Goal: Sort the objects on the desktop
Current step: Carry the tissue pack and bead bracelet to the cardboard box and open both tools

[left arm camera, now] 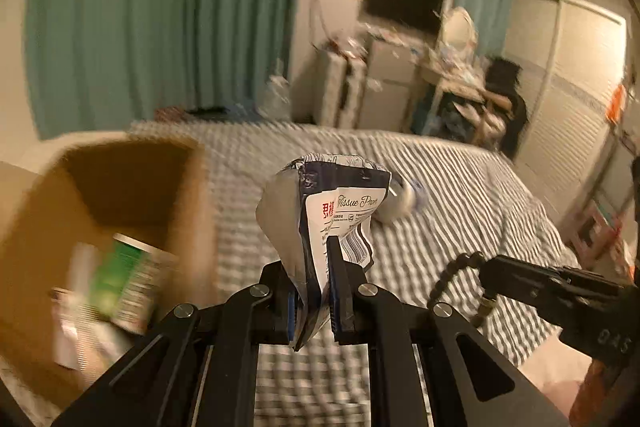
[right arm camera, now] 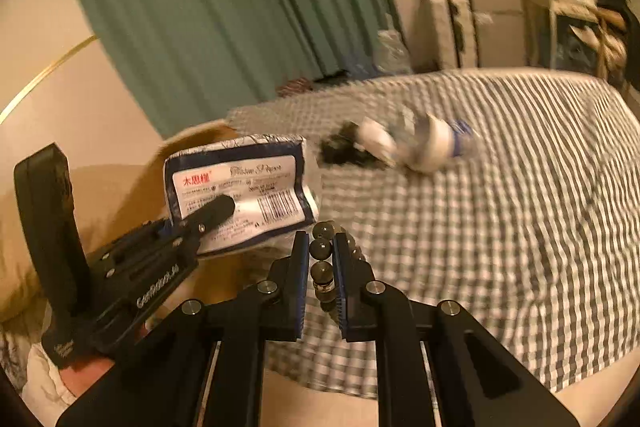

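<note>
The tissue pack (left arm camera: 324,223) stands upright at the centre of the left wrist view, its lower edge pinched between the fingers of the left gripper (left arm camera: 316,291), which are drawn narrow on the wrapper. Gripped by that thin edge, the soft pack can be carried clear of the bed (left arm camera: 460,211), probably toward the cardboard box (left arm camera: 120,195) at the left of the frame, where a green can (left arm camera: 128,279) already lies.

In the right wrist view the right gripper (right arm camera: 322,267) has its fingers closed narrow on a bead bracelet (right arm camera: 322,259), the beads stacked in the gap so the loop hangs without slipping. The pack shows again at centre left (right arm camera: 240,187).

A blurred white and blue bundle (right arm camera: 420,145) lies on the checked bed, right of centre, likely not yet sorted.
</note>
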Demonstrator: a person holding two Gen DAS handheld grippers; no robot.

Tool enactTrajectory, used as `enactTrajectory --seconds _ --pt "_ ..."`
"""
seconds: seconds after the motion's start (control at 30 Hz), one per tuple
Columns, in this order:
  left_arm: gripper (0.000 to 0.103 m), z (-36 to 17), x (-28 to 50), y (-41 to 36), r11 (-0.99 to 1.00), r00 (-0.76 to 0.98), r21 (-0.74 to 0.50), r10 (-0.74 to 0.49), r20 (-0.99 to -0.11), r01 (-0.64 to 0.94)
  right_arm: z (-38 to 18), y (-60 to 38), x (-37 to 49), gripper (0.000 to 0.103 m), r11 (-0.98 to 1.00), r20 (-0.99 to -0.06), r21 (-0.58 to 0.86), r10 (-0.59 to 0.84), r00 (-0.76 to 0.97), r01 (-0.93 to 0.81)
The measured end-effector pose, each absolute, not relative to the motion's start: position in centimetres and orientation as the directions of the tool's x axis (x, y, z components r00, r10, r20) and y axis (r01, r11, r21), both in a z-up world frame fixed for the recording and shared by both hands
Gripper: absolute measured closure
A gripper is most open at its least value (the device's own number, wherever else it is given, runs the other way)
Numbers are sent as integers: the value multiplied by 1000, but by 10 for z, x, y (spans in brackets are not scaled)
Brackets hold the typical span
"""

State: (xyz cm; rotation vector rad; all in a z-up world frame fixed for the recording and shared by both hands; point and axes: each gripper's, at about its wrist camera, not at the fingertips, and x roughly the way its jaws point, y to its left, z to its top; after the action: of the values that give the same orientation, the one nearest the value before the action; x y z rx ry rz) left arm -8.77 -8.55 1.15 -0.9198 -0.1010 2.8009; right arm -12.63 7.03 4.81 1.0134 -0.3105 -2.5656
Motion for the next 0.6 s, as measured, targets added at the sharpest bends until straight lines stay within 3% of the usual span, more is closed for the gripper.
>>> enactTrajectory --seconds 0.23,0.47,0.53,0.57,0.6 --pt "91 42 -77 -181 -991 -832 -124 37 -553 38 93 -20 -133 92 -840 -538 332 -543 -645 430" --pt "91 15 -90 -249 -982 -778 -61 -104 -620 179 74 -103 -166 91 -813 -599 330 -574 -559 480" --pt "86 9 -94 -256 -981 -765 -43 -121 -632 190 67 -117 -177 91 -813 -613 344 -573 -544 470" --pt "76 5 -94 -258 -981 -760 -32 -126 -638 190 65 -120 -182 91 -816 -620 347 -569 -539 462" --pt "57 3 -93 -260 -983 -755 -22 -127 -644 184 64 -119 -185 86 -822 -623 345 -562 -544 453"
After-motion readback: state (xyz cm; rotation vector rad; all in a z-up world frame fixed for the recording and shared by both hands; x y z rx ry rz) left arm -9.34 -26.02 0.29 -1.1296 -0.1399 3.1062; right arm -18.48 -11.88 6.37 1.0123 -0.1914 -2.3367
